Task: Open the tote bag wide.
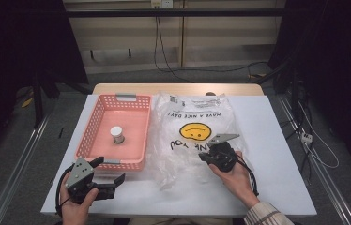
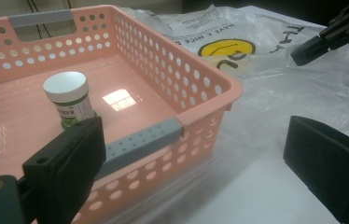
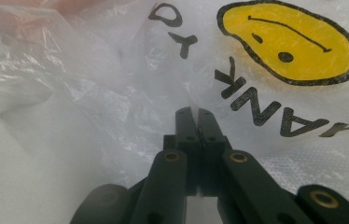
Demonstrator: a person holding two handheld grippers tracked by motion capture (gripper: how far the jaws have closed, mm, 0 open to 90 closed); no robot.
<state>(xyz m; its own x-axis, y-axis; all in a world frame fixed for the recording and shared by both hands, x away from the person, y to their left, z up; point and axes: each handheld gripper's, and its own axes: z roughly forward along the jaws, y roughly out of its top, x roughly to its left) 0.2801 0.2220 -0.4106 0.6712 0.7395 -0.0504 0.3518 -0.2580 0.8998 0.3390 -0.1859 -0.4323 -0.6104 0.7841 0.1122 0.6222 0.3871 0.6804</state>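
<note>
Plastic bag (image 1: 194, 133), thin and crinkled, printed with a yellow smiley and "THANK YOU" lettering, lying flat on the counter (image 1: 277, 140) just right of a pink perforated basket (image 1: 99, 115) and overlapping the basket's near right corner. Looks very light, limp and slippery; likely to slide, balloon or cling rather than keep any shape, and easy to tear if yanked. Best taken by a pinched fold of film near the open edge, not across the flat printed face, where jaws would find nothing to bite.

Right hand-held gripper (image 1: 209, 156) resting on the bag's near portion, jaws closed together; in the right gripper view (image 3: 194, 112), a thin ridge of film rises from between the tips, so apparently pinching a fold of the bag, though how firmly cannot be told.

Left hand-held gripper (image 1: 110, 171) held low by the basket's near edge, jaws spread wide and empty; in the left gripper view (image 2: 193, 154), aimed past the basket's grey-handled rim toward the bag.

Inside the basket, standing upright on its floor: a small white-capped jar (image 1: 117, 134) with a green label, probably rigid and light, graspable around the body below the cap.

Counter white, smooth and matt, offering little friction under the film. Beyond it, a wooden table edge (image 1: 178, 88), pale wall panels (image 1: 131, 33) with dangling cables (image 1: 157, 37), dark curtains (image 1: 19, 42) either side, grey floor (image 1: 47, 122) with metal rails (image 1: 16, 168).
</note>
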